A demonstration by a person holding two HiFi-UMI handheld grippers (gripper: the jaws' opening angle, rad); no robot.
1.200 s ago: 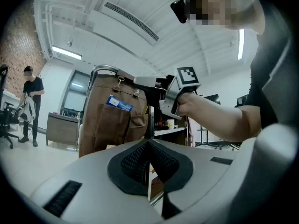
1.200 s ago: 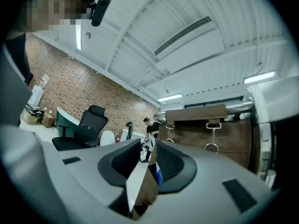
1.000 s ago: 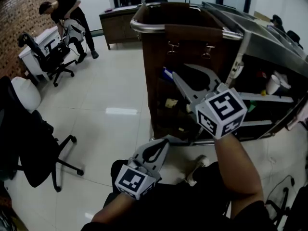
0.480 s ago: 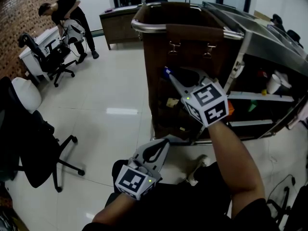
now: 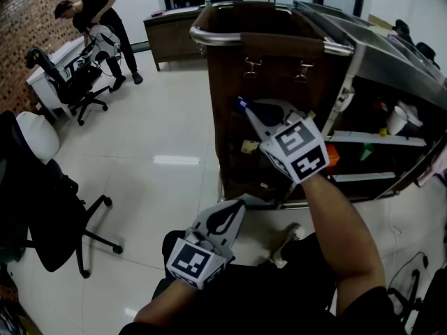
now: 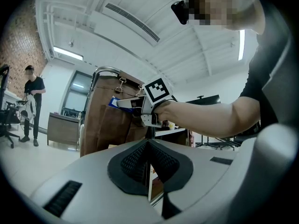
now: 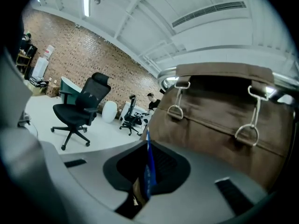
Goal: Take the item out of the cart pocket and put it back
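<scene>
A brown fabric bag (image 5: pixel 269 61) hangs on the cart's end, with pockets below it. A thin blue flat item (image 5: pixel 241 104) sticks out at the pocket's top edge. My right gripper (image 5: pixel 246 109) reaches level to it. Its jaws have just been closing, and the blue item (image 7: pixel 149 169) stands edge-on between the pads, pinched. The left gripper view shows the same grip, the blue item (image 6: pixel 113 102) in front of the bag (image 6: pixel 100 125). My left gripper (image 5: pixel 240 203) stays low near my lap, shut and empty, its pads (image 6: pixel 140 160) together.
The cart's shelves (image 5: pixel 380 142) on the right hold small things and a white cup (image 5: pixel 396 122). Black office chairs (image 5: pixel 49 208) stand at the left. A person (image 5: pixel 94 19) bends over a desk at the far left. A wooden cabinet (image 5: pixel 171 37) stands behind the cart.
My right gripper came down and in towards the pocket, and its wide-open jaws closed on the blue item. The left gripper has not moved.
</scene>
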